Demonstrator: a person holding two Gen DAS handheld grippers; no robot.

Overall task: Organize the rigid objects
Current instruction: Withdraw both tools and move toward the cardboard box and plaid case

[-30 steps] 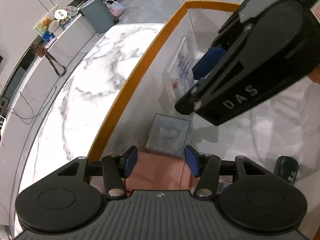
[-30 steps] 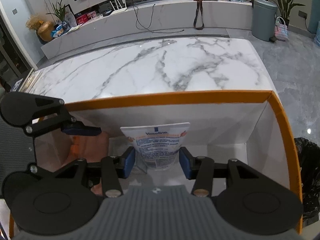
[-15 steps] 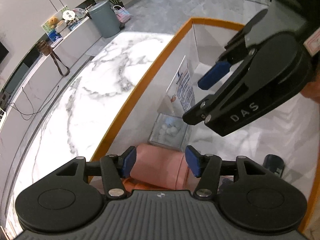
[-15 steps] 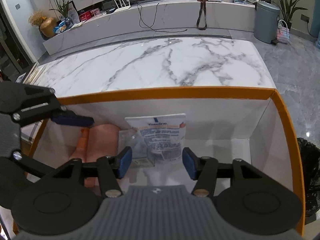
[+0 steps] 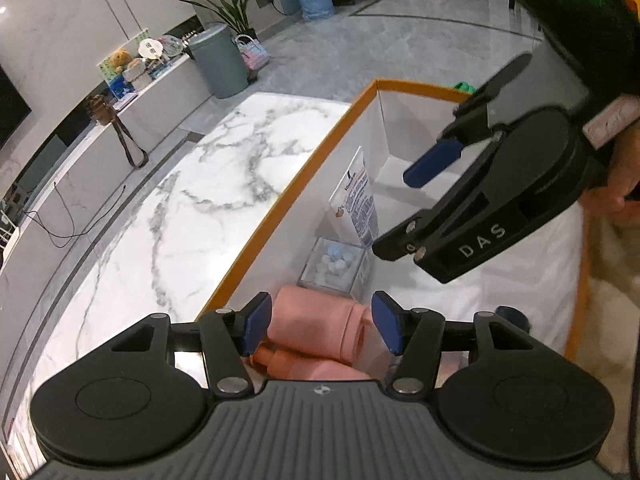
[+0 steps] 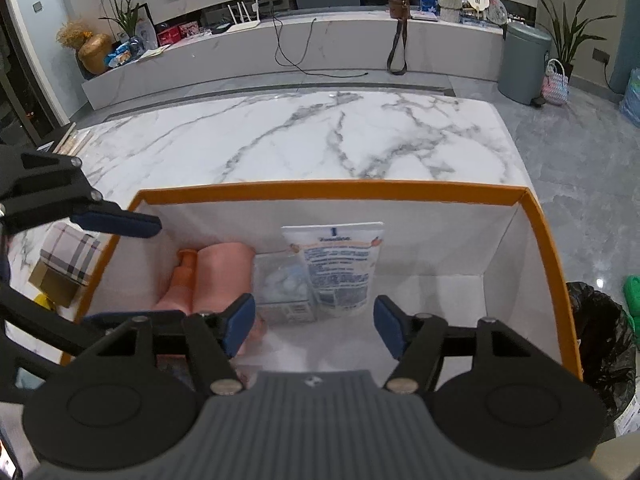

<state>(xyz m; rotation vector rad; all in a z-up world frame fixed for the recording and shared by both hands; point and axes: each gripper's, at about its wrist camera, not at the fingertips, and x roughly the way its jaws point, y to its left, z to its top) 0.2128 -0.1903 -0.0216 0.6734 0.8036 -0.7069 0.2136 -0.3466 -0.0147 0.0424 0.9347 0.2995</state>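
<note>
A white box with an orange rim [image 6: 332,190] holds two pink bottles [image 6: 224,272] lying side by side, a clear case of cotton balls [image 6: 280,280] and a white Vaseline pouch [image 6: 336,264] leaning on the far wall. My right gripper [image 6: 315,324] hovers above the pouch. Its jaws are opening and nothing is between the pads. My left gripper [image 5: 323,326] hangs open over a pink bottle [image 5: 316,328], with its pads clear of it. The same clear case [image 5: 336,266] and pouch [image 5: 360,204] lie beyond.
The box sits on a marble table [image 6: 304,136]. A checked box [image 6: 68,256] lies outside its left wall, and a black bin bag [image 6: 596,320] stands to the right. A dark cylinder [image 5: 512,316] lies in the box, and a person's hand [image 5: 616,188] holds the right gripper.
The right jaws have spread off the Vaseline pouch, which now leans against the far wall. Both grippers have lifted and pulled back, so more of the box and the pink bottles shows.
</note>
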